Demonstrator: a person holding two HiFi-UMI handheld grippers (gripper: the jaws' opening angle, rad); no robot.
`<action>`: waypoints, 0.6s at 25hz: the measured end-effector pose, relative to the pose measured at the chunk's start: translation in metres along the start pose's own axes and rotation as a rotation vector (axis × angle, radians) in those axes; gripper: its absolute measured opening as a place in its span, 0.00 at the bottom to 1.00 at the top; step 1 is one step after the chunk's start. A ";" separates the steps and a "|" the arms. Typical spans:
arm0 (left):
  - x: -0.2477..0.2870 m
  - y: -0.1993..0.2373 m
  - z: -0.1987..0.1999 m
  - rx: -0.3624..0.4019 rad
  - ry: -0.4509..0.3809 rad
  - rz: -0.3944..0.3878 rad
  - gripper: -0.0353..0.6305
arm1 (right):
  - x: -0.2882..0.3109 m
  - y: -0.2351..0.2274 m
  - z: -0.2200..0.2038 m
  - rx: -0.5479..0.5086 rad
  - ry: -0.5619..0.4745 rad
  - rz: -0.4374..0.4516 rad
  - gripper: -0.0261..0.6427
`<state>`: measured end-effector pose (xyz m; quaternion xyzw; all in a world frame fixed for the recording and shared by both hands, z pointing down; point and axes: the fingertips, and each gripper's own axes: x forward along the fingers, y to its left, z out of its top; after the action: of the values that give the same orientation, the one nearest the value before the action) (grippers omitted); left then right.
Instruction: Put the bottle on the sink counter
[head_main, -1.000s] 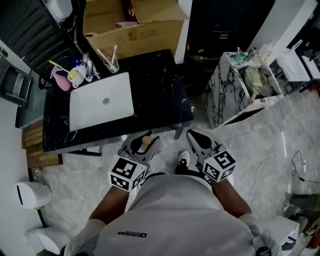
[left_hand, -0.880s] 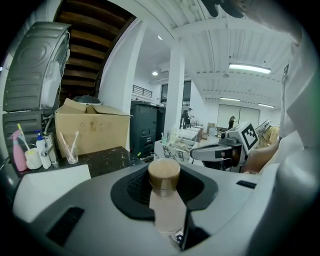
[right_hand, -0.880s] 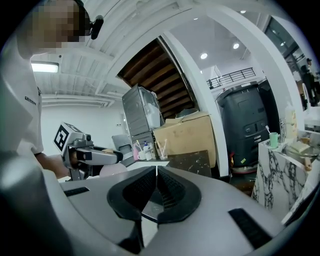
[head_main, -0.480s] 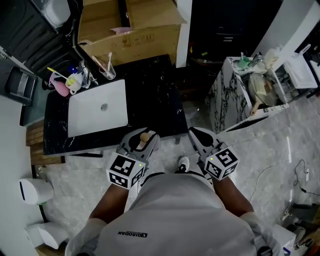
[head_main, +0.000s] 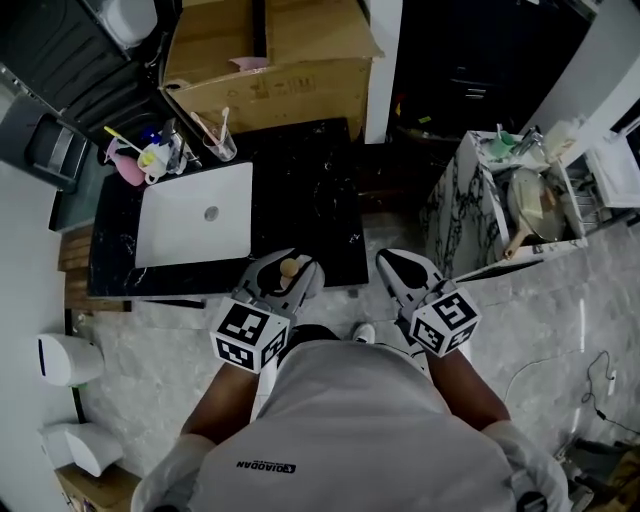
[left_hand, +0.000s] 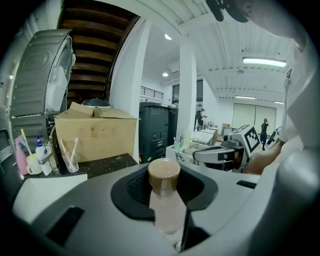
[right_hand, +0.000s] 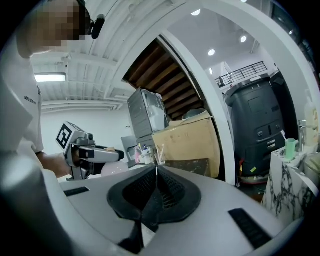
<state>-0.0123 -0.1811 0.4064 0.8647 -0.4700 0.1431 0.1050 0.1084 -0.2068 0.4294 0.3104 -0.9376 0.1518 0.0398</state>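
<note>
A clear bottle (left_hand: 166, 210) with a tan cap (head_main: 289, 267) stands upright between the jaws of my left gripper (head_main: 283, 276), which is shut on it. The left gripper hovers at the front edge of the black marble sink counter (head_main: 305, 185), to the right of the white basin (head_main: 195, 213). In the left gripper view the counter (left_hand: 107, 164) lies just beyond the jaws. My right gripper (head_main: 402, 272) is shut with nothing in it, held beside the left one, past the counter's right front corner. In the right gripper view its jaws (right_hand: 156, 187) meet on a closed line.
A large cardboard box (head_main: 265, 55) stands behind the counter. A glass with toothbrushes (head_main: 222, 140) and a pink bottle with small items (head_main: 140, 160) sit at the counter's back left by the tap. A marble-patterned cabinet (head_main: 470, 200) with dishes stands to the right.
Both grippers have come forward to the counter's front edge, the left one still holding the bottle. The jaws have not changed.
</note>
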 end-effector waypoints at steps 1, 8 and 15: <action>0.002 0.002 0.000 -0.002 0.005 0.008 0.23 | 0.002 -0.003 0.000 0.003 0.002 0.006 0.10; 0.022 0.021 0.010 0.009 0.014 0.028 0.23 | 0.021 -0.018 0.005 0.022 0.001 0.022 0.10; 0.045 0.058 0.019 0.030 0.020 -0.005 0.23 | 0.056 -0.030 0.008 0.043 0.009 -0.014 0.10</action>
<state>-0.0352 -0.2537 0.4073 0.8658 -0.4646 0.1586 0.0973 0.0811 -0.2643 0.4394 0.3170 -0.9317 0.1729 0.0385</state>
